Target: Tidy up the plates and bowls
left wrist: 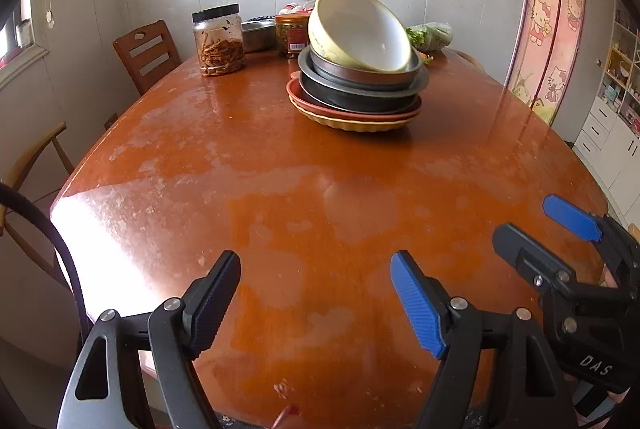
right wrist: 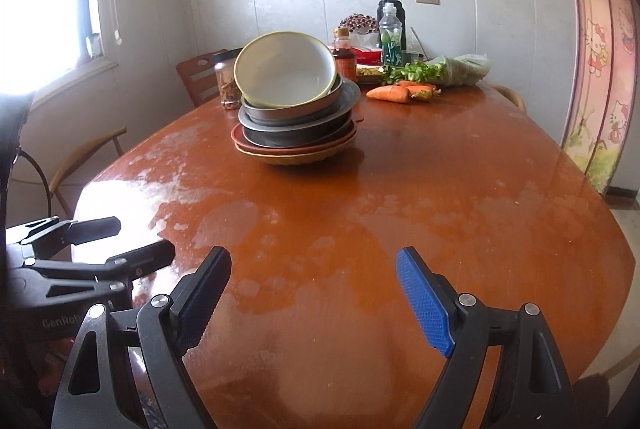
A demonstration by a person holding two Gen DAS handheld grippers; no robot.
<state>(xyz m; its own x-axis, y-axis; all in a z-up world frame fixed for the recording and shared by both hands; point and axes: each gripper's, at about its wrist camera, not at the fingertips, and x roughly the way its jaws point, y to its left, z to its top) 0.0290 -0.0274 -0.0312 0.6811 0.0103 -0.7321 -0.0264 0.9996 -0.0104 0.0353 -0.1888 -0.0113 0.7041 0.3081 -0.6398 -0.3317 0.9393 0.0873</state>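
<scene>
A stack of dishes stands toward the far middle of the brown table (left wrist: 280,197) (right wrist: 440,197). On top, a yellow bowl with a white inside (left wrist: 360,29) (right wrist: 286,69) leans tilted. Under it sit grey metal bowls (left wrist: 362,85) (right wrist: 296,117), then reddish and yellow plates (left wrist: 352,117) (right wrist: 292,151). My left gripper (left wrist: 316,293) hovers open over the near table edge, nothing between its fingers. My right gripper (right wrist: 314,293) is also open and empty, just right of the left one, and shows in the left wrist view (left wrist: 532,229). Seen from the right wrist, the left gripper (right wrist: 140,237) shows at lower left.
Behind the stack stand a jar of snacks (left wrist: 219,41) (right wrist: 228,77), a steel basin (left wrist: 258,35), bottles (right wrist: 390,29), carrots (right wrist: 390,93) and bagged greens (right wrist: 460,69). Wooden chairs (left wrist: 146,53) (right wrist: 202,75) line the left side. White drawers (left wrist: 604,133) are far right.
</scene>
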